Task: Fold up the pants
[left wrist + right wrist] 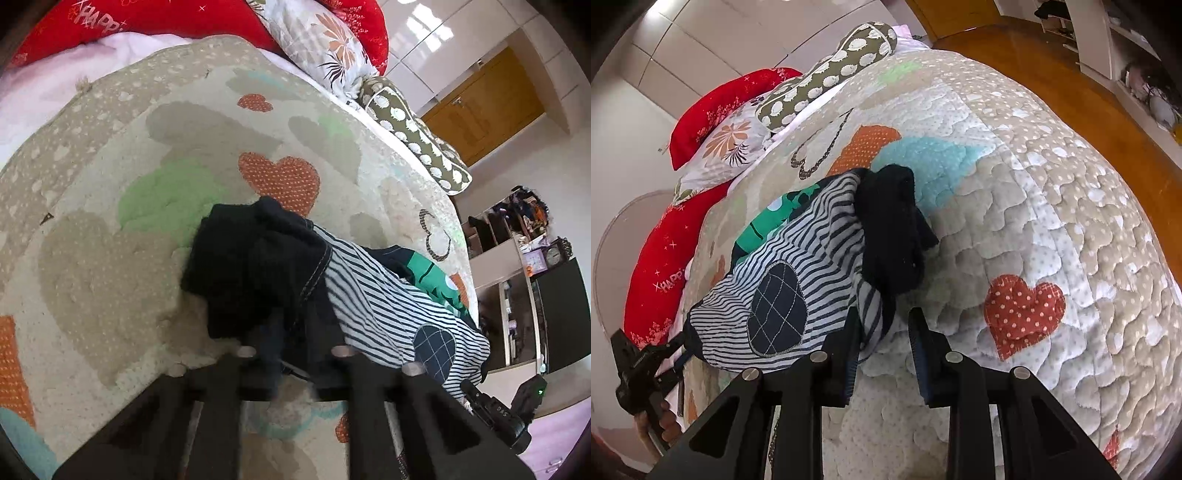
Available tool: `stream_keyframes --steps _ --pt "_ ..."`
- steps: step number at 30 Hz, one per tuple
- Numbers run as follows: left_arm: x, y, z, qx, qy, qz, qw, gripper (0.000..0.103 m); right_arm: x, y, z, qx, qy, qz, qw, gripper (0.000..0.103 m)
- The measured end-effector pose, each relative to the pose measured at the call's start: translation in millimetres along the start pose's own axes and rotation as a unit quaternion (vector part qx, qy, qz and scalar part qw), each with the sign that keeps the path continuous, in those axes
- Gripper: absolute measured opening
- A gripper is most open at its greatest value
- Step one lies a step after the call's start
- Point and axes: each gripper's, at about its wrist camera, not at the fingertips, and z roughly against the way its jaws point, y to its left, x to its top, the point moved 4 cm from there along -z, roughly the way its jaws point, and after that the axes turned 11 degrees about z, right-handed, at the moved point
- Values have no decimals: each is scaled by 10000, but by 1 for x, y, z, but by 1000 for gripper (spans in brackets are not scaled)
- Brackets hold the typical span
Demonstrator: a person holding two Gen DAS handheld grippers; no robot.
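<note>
**Striped pants bunched on the quilted bed, tongs at either end**

From the left wrist camera, the left tongs sit low over the bed's quilt. The pants, striped black and white with a dark waistband part and a dark heart patch stitched in a grid, lie crumpled straight ahead of these tongs and trail off to their right. Dark cloth drapes down between the two fingers and covers the tips, so I cannot tell whether they are pinching it or merely standing apart beneath it. A green printed garment peeks out from behind the pants, farther from the tongs. Beyond, at the head of the bed, a red pillow and a floral pillow lie side by side. The right tongs show at the lower right edge, just past the striped hem.

From the right wrist camera, the right tongs stand clearly apart. The left finger touches the striped cloth of the pants; the right finger rests over bare quilt. The dark bundle lies just ahead, between the fingers' lines. The heart patch sits to the left of these tongs. The left tongs appear at the far left, at the hem, their state hidden.
</note>
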Motion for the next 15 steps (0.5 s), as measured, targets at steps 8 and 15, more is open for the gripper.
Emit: stream_keyframes --steps 8,15 --pt "3 -1 28 -378 -59 30 9993 8 9 17 16 269 127 370 9989 5" --pt "50 -34 25 -502 -160 159 9985 8 66 30 35 744 -101 296 9967 4"
